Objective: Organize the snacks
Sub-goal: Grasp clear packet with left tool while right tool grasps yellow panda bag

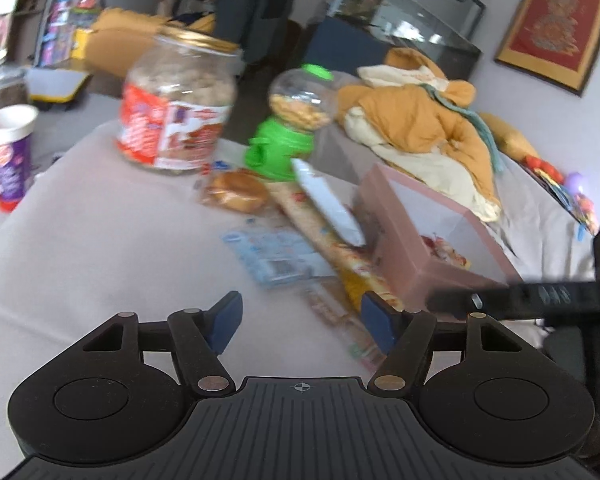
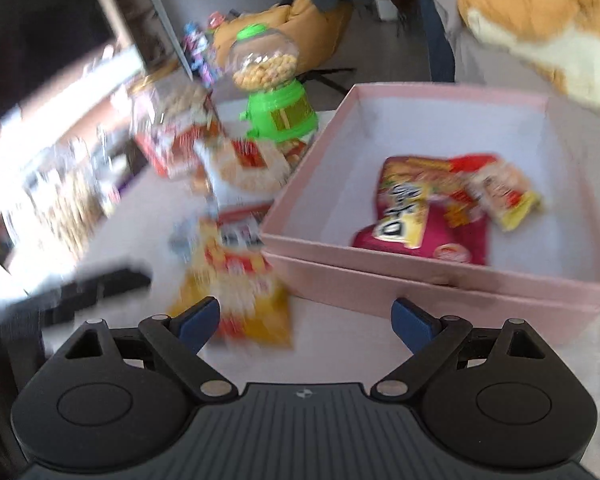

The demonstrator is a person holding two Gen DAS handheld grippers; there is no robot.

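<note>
left view: table (image 1: 100, 240) with loose snacks, box at right
left gripper (image 1: 302, 320): jaws apart, nothing between the pads, hanging above the cloth
long pack (image 1: 320, 236): ahead and to the right of the left gripper, long axis running from near its right pad away toward the green dispenser (image 1: 284, 148)
blue pack (image 1: 276, 256): flat, straight ahead of the left gripper, touching the long pack's left side
bun (image 1: 236, 192): wrapped, further off, in front of the jar (image 1: 176, 108)
box (image 1: 432, 236): pink, right of the long pack
right view: blurred; box interior shows
right gripper (image 2: 306, 320): jaws wide, empty, in front of the box's near wall
box contents: a magenta bag (image 2: 416, 216) and small packets lie inside
yellow bag (image 2: 236, 296): on the table just ahead of the right gripper's left pad, left of the box (image 2: 420, 280), long axis pointing away
nearer hand: judged, the right for the yellow bag, the left for the blue pack
</note>
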